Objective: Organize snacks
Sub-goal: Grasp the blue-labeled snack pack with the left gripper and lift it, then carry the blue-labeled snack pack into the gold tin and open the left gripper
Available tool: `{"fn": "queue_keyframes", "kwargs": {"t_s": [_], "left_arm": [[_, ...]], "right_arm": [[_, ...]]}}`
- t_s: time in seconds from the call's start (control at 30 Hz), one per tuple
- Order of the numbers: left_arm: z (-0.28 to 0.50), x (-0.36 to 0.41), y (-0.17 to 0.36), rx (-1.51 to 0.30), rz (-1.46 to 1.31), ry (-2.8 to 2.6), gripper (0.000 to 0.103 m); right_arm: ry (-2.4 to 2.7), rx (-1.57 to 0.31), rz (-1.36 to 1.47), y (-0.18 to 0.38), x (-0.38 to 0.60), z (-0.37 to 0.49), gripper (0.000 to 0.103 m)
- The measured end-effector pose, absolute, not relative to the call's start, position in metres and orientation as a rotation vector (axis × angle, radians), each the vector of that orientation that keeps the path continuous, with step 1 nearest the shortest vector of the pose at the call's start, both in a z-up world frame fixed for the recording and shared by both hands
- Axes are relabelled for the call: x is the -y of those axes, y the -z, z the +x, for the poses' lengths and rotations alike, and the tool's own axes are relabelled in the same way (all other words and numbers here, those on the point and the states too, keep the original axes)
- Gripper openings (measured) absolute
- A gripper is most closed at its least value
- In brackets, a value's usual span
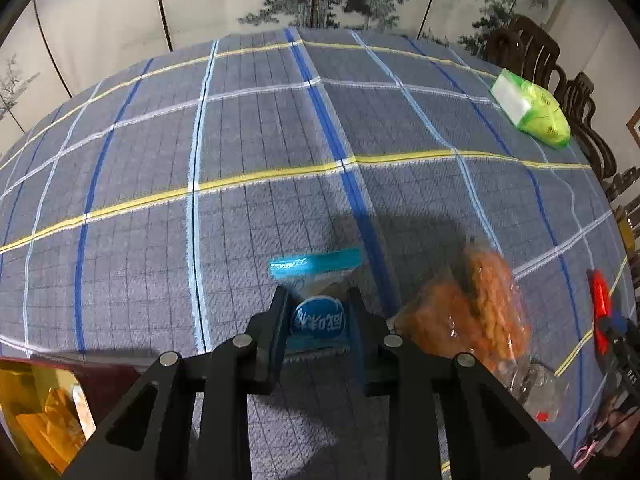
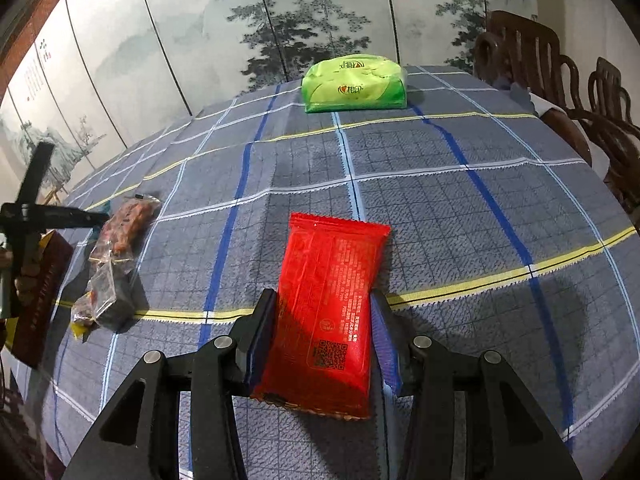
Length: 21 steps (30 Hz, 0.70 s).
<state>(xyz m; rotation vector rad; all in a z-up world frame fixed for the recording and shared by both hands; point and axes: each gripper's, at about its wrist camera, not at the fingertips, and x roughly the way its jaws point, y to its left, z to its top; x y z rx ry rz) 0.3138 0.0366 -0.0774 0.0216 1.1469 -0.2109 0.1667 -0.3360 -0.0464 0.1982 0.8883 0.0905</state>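
Snacks lie spread on the checked cloth of the surface (image 1: 248,140); take the red packet (image 2: 328,312) as the reference mark.

Nearest to you, your right tongs (image 2: 324,300) are clamped on the red packet: both pads press its long edges, and the packet points away from you with its printed code square at the near end. In the left wrist view only a red sliver of it (image 1: 600,308) shows at the right edge.

Left of the red packet, your left tongs (image 1: 318,300) are closed on a blue-labelled packet (image 1: 316,312), its blue sealed strip sticking out just beyond the fingertips. The frame is blurred there, so the label print cannot be read. A clear bag of orange-brown snacks (image 1: 476,312) lies just beside that blue packet, on the side toward the red packet; in the right wrist view the same bag (image 2: 120,240) sits well left of the red one.

At the near left corner of the left wrist view, an open box (image 1: 48,404) holds yellow wrappers.

Farthest from the red packet, a green tissue pack (image 2: 354,84) rests near the surface's back edge, below the painted pine screen (image 2: 280,20). Dark wooden chairs (image 2: 560,80) stand to its right.
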Motion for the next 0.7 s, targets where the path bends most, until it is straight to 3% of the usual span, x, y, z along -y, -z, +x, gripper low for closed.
{"fn": "queue_keyframes", "kwargs": {"t_s": [0.7], "left_arm": [[0.075,-0.036,-0.003,-0.992,-0.076,0.327,0.023]], "right_arm": [[-0.067,-0.901,0.145,0.046,0.33,0.17,0.047]]}}
